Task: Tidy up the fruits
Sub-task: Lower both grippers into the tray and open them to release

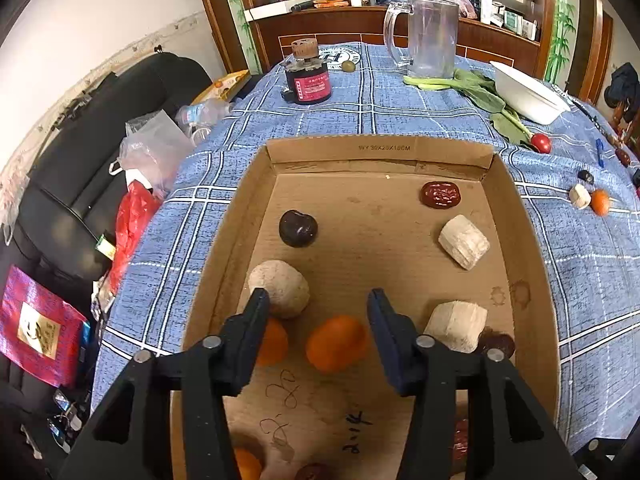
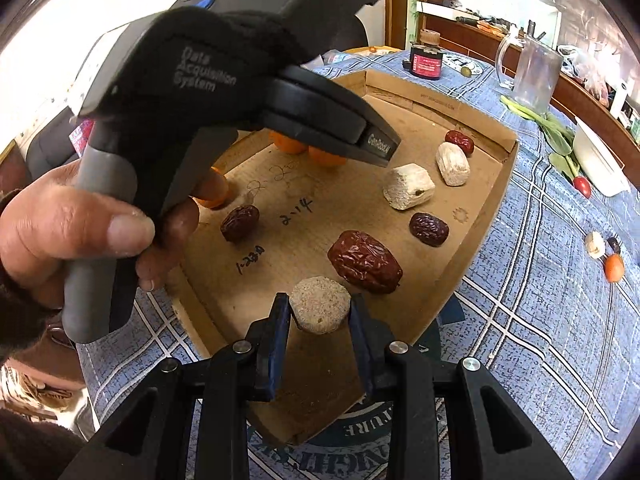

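A shallow cardboard box (image 1: 532,264) on the blue checked tablecloth holds several pieces: oranges, red dates, a dark plum (image 1: 298,228) and pale beige chunks. My left gripper (image 1: 318,304) is open and empty above the box, with an orange (image 1: 336,344) below and between its fingers and a round beige chunk (image 1: 280,288) by the left finger. My right gripper (image 2: 319,309) is shut on a round beige chunk (image 2: 319,309) held over the box's near edge (image 2: 256,412), next to a large red date (image 2: 365,261). The left gripper's body (image 2: 224,80) and the hand on it fill the upper left of the right wrist view.
Outside the box on the cloth (image 1: 320,120) lie a small orange (image 1: 600,202), a beige chunk (image 1: 580,196), a dark fruit (image 1: 586,176), a red tomato (image 1: 541,143), leafy greens (image 1: 480,92), a white dish (image 1: 528,92), a glass mug (image 1: 430,36) and a dark jar (image 1: 308,80).
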A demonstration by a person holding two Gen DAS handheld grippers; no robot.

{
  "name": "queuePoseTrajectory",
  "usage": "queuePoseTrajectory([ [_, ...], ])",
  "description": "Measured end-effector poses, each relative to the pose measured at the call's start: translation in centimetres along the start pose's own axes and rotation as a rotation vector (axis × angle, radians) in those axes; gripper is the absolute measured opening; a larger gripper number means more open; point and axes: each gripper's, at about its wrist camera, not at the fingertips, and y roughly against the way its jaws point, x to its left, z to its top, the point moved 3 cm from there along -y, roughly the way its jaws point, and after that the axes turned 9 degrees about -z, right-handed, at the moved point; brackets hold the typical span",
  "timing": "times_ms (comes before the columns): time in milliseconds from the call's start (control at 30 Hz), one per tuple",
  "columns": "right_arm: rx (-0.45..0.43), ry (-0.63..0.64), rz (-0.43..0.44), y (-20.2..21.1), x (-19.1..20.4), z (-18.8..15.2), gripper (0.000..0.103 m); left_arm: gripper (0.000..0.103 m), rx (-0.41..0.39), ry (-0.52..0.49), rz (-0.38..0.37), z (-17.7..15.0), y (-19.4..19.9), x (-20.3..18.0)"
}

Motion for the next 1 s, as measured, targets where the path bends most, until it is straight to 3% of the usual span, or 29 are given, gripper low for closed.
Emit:
queuePoseTrajectory([
  [600,-0.016,-0.064,0.027,1.2,-1.2,0.3,0.033,0.054,-0.026,0.120,0.003,-0.5,1.6,2.2],
  [867,-0.057,-0.124,0.024,3.7,-2.5,-0.3,0.033,0.057,-0.110,0.219,0.055,-1.4,5.3,3.5],
  [1000,-0.041,-0.143,0.039,3.0,-2.3,0.2,0.033,0.062,-0.143,0.242,0.028,-1.6,6.9,3.2],
])
